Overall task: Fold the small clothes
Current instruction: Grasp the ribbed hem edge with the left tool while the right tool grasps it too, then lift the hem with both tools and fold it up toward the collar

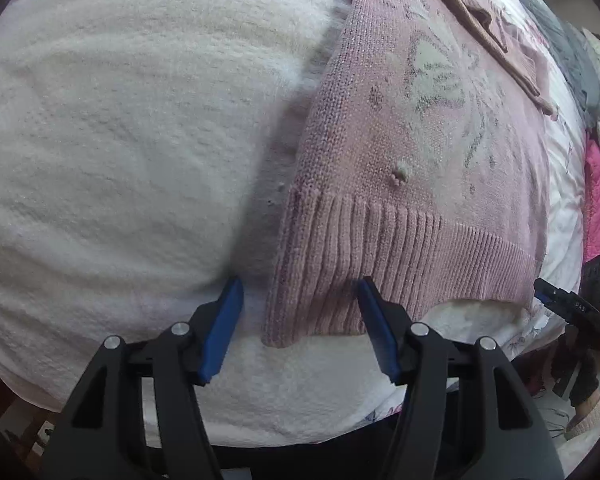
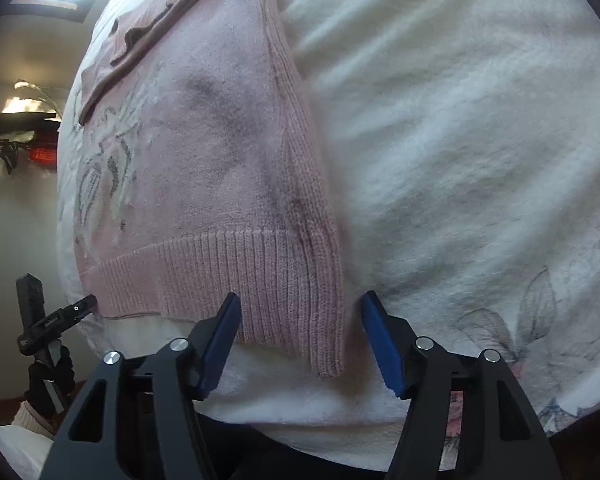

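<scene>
Sweater: 1 pink knit sweater (image 1: 412, 152) is lying flat on a white fleece blanket (image 1: 120, 120), its ribbed hem (image 1: 380, 240) facing both cameras.
Left corner: the hem's left corner is sitting between the blue pads (image 1: 222, 332) of the left gripper (image 1: 300, 324); the side edge is running up just right of the left pad.
Right corner: the hem's right corner (image 2: 328, 344) is hanging between the pads of the right gripper (image 2: 300, 332), nearer the right pad.
Left gripper state: jaws are standing wide apart, gripping nothing.
Right gripper state: jaws are likewise spread, nothing pinched; whether the pads are touching the knit is unclear.
Other gripper seen: in the left wrist view the right gripper (image 1: 556, 296) is showing at the far right edge; in the right wrist view the left gripper (image 2: 76, 308) is showing at the lower left, with a dark glove and a cream cuff (image 2: 32, 416) below it.
Count: 1 sweater, 2 grippers, 4 blue pads, 1 white blanket, 1 floral sheet (image 2: 540, 320) underneath.
Pattern: grey and white flower knitting (image 1: 436, 76) is covering the sweater front; 1 small pilled bump (image 1: 400, 172) is sitting above the hem.
Hard to make out: the sweater's neckline is getting cut off at the top; a folded sleeve or trim (image 1: 500, 28) is lying across it, exact shape unclear. Bright pink fabric (image 1: 596, 200) at the far right is too distorted to identify.
</scene>
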`<action>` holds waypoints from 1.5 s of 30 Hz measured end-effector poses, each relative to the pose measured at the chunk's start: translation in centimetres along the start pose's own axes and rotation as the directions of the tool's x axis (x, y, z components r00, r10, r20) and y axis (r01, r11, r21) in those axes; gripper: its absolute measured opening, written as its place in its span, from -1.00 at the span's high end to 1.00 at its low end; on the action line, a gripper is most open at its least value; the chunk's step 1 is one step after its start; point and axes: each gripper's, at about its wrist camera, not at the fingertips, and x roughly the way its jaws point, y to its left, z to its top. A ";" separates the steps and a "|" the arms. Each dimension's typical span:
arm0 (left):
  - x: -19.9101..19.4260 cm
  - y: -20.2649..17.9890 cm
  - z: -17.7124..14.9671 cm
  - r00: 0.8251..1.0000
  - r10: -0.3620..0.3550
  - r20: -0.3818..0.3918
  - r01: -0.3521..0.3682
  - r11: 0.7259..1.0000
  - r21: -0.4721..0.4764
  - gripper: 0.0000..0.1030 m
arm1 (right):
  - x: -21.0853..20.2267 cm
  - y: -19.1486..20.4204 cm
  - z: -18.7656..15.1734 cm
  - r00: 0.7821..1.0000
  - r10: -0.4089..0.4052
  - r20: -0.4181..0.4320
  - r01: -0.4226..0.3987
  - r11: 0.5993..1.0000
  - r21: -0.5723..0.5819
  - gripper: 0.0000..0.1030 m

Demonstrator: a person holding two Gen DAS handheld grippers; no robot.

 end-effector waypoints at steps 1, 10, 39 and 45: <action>0.1 0.1 -0.1 1.000 -0.005 -0.001 0.005 1.000 -0.002 -0.12 | 0.3 0.1 -0.1 1.000 0.001 -0.007 -0.001 1.000 -0.002 -0.20; 0.3 0.8 -0.7 0.991 -0.128 -0.034 0.126 0.990 -0.068 0.81 | -0.2 0.5 0.0 0.994 0.109 -0.008 -0.109 0.994 0.000 0.69; -5.8 -3.7 7.4 0.950 -0.293 0.106 0.293 0.956 0.016 0.82 | -4.6 2.1 6.1 0.986 0.166 0.019 -0.167 0.984 0.064 0.08; -5.2 -3.0 4.6 0.955 -0.284 0.080 0.284 0.959 0.017 0.82 | -1.8 6.0 4.4 0.999 0.009 -0.036 -0.008 0.999 0.038 0.07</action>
